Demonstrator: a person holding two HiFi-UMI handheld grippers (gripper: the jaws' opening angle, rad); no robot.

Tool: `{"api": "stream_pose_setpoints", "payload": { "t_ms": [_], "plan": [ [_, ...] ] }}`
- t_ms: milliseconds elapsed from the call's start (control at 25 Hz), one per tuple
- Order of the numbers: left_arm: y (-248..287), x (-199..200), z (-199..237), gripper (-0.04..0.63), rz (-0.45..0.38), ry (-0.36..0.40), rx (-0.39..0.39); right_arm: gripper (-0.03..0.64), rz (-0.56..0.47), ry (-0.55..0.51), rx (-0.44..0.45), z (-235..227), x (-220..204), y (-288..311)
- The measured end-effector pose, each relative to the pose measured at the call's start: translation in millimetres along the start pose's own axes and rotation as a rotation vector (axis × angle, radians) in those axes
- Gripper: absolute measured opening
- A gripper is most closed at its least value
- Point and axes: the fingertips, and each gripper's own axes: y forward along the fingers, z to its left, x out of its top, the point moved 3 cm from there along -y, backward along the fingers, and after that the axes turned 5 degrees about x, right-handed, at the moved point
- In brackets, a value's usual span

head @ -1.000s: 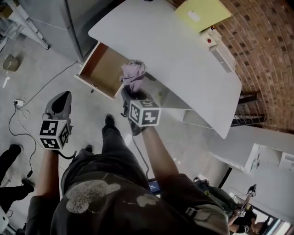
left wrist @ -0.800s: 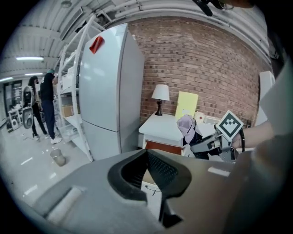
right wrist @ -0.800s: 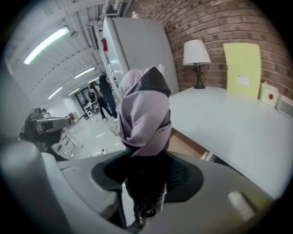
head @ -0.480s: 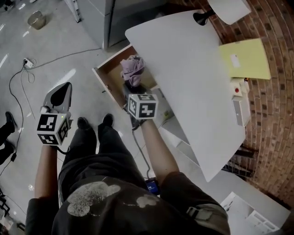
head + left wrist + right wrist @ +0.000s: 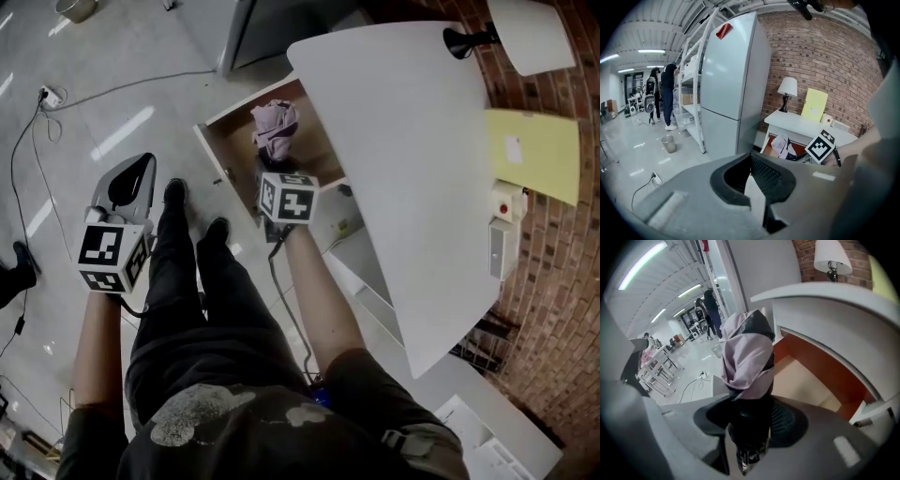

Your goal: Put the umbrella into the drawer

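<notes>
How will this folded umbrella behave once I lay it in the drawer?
Probably stiff: the umbrella stands out from the right hand-held gripper without drooping. Its loose lilac fabric looks soft and may snag on the drawer edge. Being roughly cylindrical, it might roll slightly once released.

This is looking like a workshop hall: long ceiling strip lights [image 5: 650, 50] are glowing upper left above glossy grey concrete floor [image 5: 628, 150] and tall white metal shelving [image 5: 692, 84].

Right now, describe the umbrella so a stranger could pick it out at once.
Find the white desk; its drawer stands open. Over the drawer the right gripper holds the umbrella: folded, lilac cloth, black handle, the only lilac thing there.
</notes>
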Motion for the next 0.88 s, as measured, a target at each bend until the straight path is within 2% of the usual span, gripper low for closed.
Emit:
{"api": "stream_pose_setpoints", "payload": {
  "t_ms": [360, 480, 680, 880],
  "plan": [
    [67.4, -25.5, 18.6, 0.011, 0.054, -0.037, -0.067, 0.213, 0.06, 0.147, -0.091, -44.0, -22.3, 66.3],
    [85.0, -31.4, 22.2, 0.011, 0.091, -0.05, -0.09, 0.213, 0.1, 0.153, -0.118, -51.1, -26.4, 81.2],
    [110.0, -25.3, 29.9, 0.011, 0.09, -0.04, -0.132, 0.213, 0.149, 0.151, -0.147, -62.0, -31.3, 103.0],
    [128.9, -23.7, 40.4, 0.011, 0.132, -0.039, -0.169, 0.214, 0.16, 0.171, -0.179, -67.5, -35.4, 119.7]
  ]
}}
